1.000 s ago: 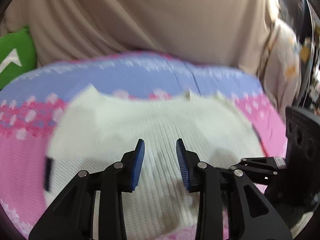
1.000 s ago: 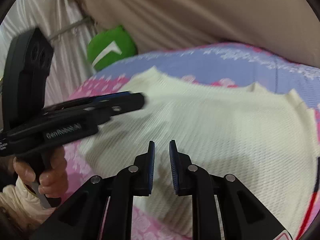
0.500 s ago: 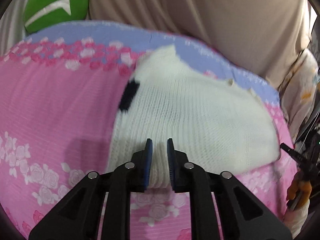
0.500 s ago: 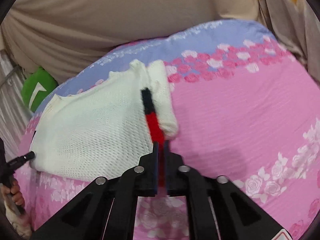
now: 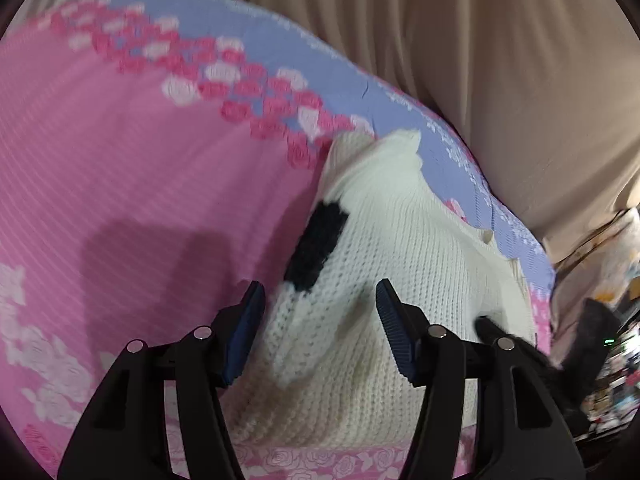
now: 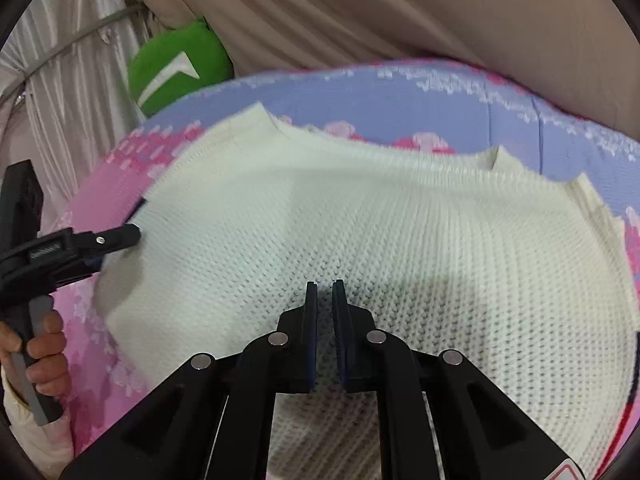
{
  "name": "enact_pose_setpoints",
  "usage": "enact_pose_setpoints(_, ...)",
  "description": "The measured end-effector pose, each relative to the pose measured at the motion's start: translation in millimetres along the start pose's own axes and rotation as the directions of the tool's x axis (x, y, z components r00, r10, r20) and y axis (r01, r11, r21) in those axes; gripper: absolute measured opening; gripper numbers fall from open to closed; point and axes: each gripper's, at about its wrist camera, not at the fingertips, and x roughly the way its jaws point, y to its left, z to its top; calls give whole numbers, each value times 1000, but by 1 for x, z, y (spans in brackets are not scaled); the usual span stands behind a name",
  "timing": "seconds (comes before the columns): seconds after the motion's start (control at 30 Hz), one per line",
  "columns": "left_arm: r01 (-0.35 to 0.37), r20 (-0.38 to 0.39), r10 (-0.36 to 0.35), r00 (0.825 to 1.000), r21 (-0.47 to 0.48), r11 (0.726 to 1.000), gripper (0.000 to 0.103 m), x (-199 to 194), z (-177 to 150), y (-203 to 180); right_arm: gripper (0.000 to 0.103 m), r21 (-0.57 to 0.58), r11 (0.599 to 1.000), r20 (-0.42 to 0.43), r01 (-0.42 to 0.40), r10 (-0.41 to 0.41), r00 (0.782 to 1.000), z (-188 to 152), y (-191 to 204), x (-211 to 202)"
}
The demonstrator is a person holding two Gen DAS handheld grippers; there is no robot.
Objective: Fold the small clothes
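A small cream knit sweater (image 6: 380, 232) lies spread on the pink and blue bed cover (image 5: 120, 184). In the left wrist view the sweater (image 5: 400, 264) shows a black patch (image 5: 316, 248) at its left edge. My left gripper (image 5: 320, 332) is open, its fingers on either side of the sweater's left edge; it also shows in the right wrist view (image 6: 116, 240) at that edge. My right gripper (image 6: 325, 300) is nearly closed with a thin gap, empty, hovering over the middle of the sweater.
A beige curtain (image 6: 400, 12) hangs behind the bed. A green cushion (image 6: 180, 64) sits at the back left corner. Pale pleated fabric (image 6: 72, 92) hangs at the left. A floral cloth (image 5: 592, 264) lies past the bed's right edge.
My left gripper has opened wide at the sweater's left edge. My right gripper has let go of the red and black trim and moved left over the sweater's middle.
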Motion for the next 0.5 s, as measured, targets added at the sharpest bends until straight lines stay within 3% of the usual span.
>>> enact_pose_setpoints(0.1,35,6,-35,999,-11,999,60,7,0,3,4,17,999,8,-32,32,999,-4,-7,-2)
enact_pose_setpoints(0.2,70,-1,-70,998,-13,997,58,14,4,-1,4,30,997,28,-67,66,997,-8,-12,-2)
enact_pose_setpoints(0.23,73,-6,-73,997,-9,997,54,16,6,-3,4,31,997,38,-77,76,996,-9,-13,-2)
enact_pose_setpoints(0.3,83,-22,-83,996,-7,997,29,20,8,-8,4,36,995,50,-91,90,995,-11,-15,-2)
enact_pose_setpoints(0.4,95,11,-95,995,34,995,22,9,10,-27,4,48,992,65,-113,110,992,-11,-16,-2)
enact_pose_setpoints(0.5,112,74,-123,990,146,983,20,-13,8,-76,5,81,988,66,-134,129,989,-11,-20,-7)
